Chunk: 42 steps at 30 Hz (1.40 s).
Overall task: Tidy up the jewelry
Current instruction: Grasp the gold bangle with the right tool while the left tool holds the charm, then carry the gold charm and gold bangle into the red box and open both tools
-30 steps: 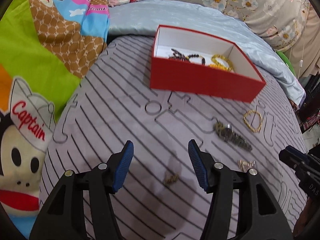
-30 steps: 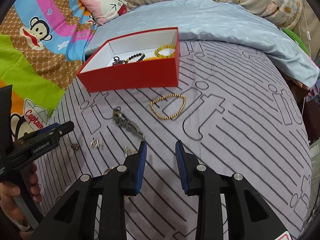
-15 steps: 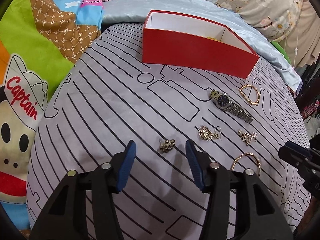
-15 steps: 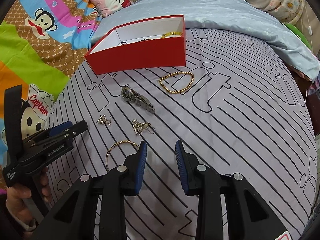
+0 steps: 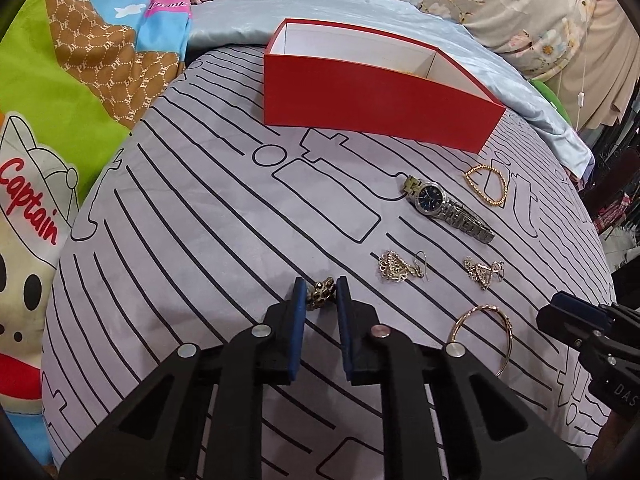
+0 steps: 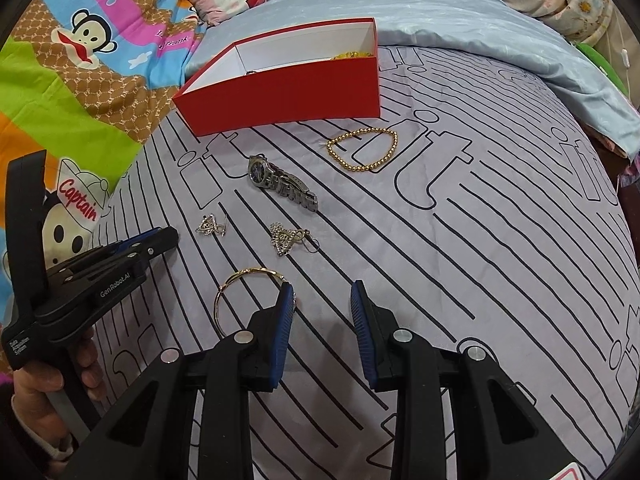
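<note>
My left gripper (image 5: pixel 320 286) is shut on a small gold brooch-like piece (image 5: pixel 320 291) that lies on the grey striped cloth. The red box (image 5: pixel 372 96) stands beyond it; in the right wrist view the red box (image 6: pixel 288 92) shows a yellow bracelet (image 6: pixel 352 55) inside. A silver watch (image 5: pixel 444 208), a gold bead bracelet (image 5: pixel 486 184), two gold earrings (image 5: pixel 396 268) (image 5: pixel 482 272) and a thin gold bangle (image 5: pixel 486 330) lie to the right. My right gripper (image 6: pixel 322 294) is open and empty, just right of the bangle (image 6: pixel 240 296).
The grey striped cloth (image 6: pixel 480 260) covers a rounded surface that drops off on all sides. A light blue sheet (image 6: pixel 460 20) and colourful cartoon bedding (image 6: pixel 80 60) lie behind and to the left. The left gripper (image 6: pixel 100 272) shows at the right view's left edge.
My left gripper has lowered, moved forward and closed its fingers around the small gold piece. My right gripper has come lower toward the bangle and opened a little wider.
</note>
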Tool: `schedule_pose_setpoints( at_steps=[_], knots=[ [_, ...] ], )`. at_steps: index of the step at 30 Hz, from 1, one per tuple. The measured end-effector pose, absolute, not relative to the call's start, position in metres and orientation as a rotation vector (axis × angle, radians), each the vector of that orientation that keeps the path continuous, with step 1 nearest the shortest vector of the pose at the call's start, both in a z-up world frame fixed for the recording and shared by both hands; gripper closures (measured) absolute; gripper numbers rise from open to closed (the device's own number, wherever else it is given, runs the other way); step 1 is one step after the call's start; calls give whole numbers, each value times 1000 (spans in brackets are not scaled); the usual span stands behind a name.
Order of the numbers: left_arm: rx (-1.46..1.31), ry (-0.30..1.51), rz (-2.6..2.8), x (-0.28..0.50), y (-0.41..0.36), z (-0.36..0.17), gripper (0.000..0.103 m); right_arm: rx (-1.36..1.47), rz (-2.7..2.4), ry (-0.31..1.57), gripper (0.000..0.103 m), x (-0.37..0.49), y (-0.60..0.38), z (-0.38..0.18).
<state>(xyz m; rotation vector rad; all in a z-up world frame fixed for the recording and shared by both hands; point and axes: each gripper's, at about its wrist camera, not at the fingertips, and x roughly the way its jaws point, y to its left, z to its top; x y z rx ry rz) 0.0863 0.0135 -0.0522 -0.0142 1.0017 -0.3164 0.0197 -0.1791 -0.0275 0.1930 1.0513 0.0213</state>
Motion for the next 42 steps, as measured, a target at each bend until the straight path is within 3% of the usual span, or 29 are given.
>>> schedule_pose_setpoints(
  at_steps=[15, 25, 42],
  knots=[
    [-55, 992, -329, 82, 21, -37, 89, 185, 68, 1083, 76, 24, -166, -39],
    [-57, 999, -333, 81, 19, -36, 89, 146, 76, 1096, 99, 29, -158, -50],
    [-83, 964, -369, 84, 17, -8, 89, 182, 90, 990, 101, 28, -168, -3]
  ],
)
